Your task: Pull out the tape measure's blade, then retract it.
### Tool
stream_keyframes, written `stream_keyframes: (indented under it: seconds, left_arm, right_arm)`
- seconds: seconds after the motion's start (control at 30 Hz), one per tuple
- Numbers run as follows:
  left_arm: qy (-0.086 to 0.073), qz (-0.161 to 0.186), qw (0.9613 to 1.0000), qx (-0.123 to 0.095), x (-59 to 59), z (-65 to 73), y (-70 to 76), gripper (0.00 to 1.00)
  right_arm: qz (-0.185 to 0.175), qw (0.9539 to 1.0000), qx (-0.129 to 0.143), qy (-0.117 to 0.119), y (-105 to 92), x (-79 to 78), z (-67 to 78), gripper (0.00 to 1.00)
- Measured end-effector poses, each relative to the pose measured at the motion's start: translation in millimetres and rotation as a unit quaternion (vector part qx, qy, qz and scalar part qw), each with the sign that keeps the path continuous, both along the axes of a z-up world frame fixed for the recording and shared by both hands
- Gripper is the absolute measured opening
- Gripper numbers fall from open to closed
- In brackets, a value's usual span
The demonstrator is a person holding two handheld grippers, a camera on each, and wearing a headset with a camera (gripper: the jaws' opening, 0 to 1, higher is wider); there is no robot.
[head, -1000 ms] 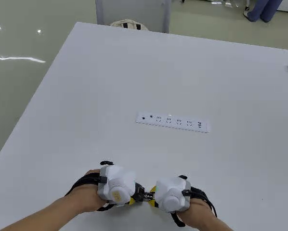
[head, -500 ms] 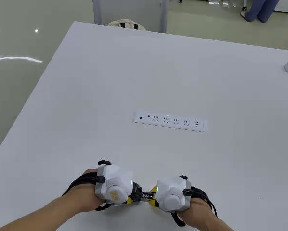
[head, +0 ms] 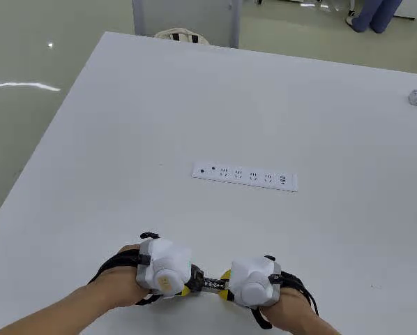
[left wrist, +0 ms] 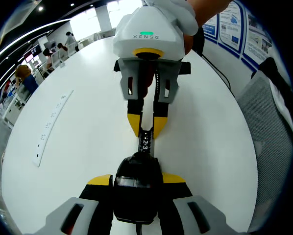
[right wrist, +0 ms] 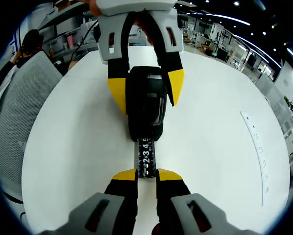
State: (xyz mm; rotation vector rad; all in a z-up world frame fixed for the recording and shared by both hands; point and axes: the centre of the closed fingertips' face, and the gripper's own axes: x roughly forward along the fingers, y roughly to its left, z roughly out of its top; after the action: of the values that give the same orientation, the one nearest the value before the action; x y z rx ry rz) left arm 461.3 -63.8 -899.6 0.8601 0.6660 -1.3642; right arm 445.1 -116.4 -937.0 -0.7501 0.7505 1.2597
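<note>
The white tabletop (head: 264, 105) is broad and mostly bare, with a strip (head: 244, 176) of sockets lying flat near its middle, well beyond the work. At the near edge the left tongs (left wrist: 136, 182) are clamped across the black case (right wrist: 146, 103), one jaw on each flank. Facing them, the right tongs (right wrist: 146, 175) are nipped narrow on the blade (left wrist: 144, 142) close to its tip. A short run of printed blade spans the gap between the two, so the pull looks barely begun. To do it well, I would hold the case steady and low over the tabletop and draw the right tongs straight away along the blade's own line. The blade should stay flat and unkinked, with no twist at the case mouth. The pinch must be firm enough that the spring cannot snatch the tip free. For the return, easing the right tongs back by degrees would be safer than letting go. As for room, open tabletop runs off on the right side, with only a small object (head: 416, 97) far off near the back. That favours pulling rightward. The left edge lies nearer, with floor beyond. The near edge sits just under the hands, so both tongs should stay over the tabletop rather than drifting back toward the person.
</note>
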Motion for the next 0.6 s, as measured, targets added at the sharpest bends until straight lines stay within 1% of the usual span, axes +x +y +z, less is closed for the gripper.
stream_keyframes:
  seconds: [0.6]
  left_arm:
    - [0.000, 0.004, 1.0000, 0.003, 1.1, -1.3, 0.1, 0.32]
  right_arm:
    - [-0.011, 0.9999, -0.003, 0.001, -20.8, -2.2, 0.6, 0.13]
